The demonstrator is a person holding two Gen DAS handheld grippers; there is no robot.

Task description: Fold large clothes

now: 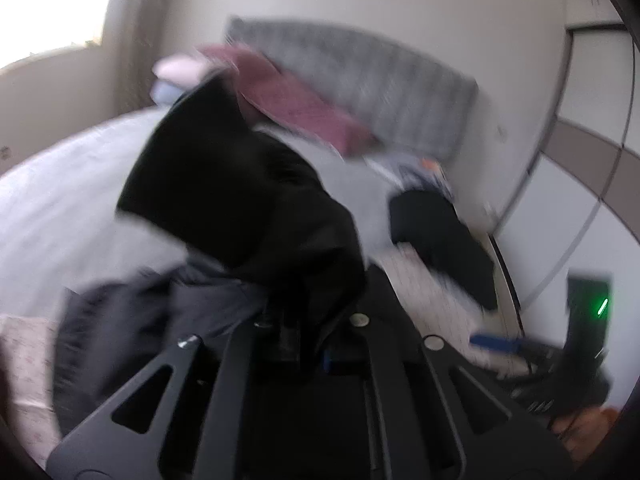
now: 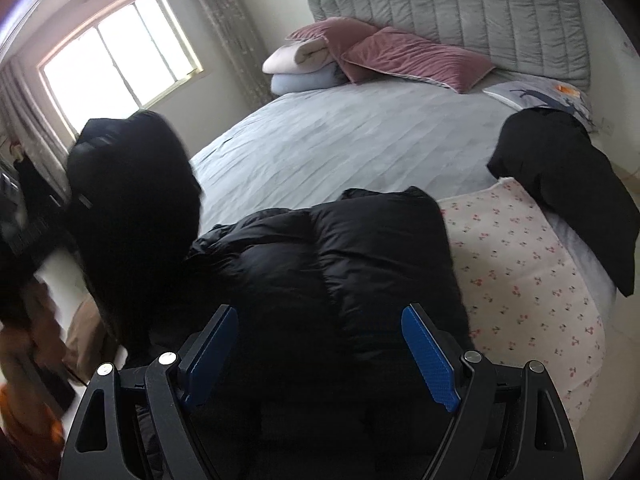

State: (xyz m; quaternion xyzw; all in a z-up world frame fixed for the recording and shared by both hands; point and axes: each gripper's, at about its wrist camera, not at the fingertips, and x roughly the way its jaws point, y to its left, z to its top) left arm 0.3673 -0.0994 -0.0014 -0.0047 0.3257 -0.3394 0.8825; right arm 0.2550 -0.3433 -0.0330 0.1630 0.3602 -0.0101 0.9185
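Pinching black fabric of the jacket [image 2: 320, 248], the left gripper [image 1: 296, 340] lifts a flap over the bed [image 2: 340, 140], while the right gripper [image 2: 320, 360] hangs spread above its quilted body.

Left gripper [image 1: 304, 344]: jaws closed on a fold of the black puffer jacket [image 1: 240, 192], which is lifted and blurred above the grey bed cover [image 1: 52, 208]. Maroon pillow [image 1: 296, 108] set against the grey quilted headboard [image 1: 360, 76]. Second black garment [image 1: 444, 236] laid at the bed's right edge.
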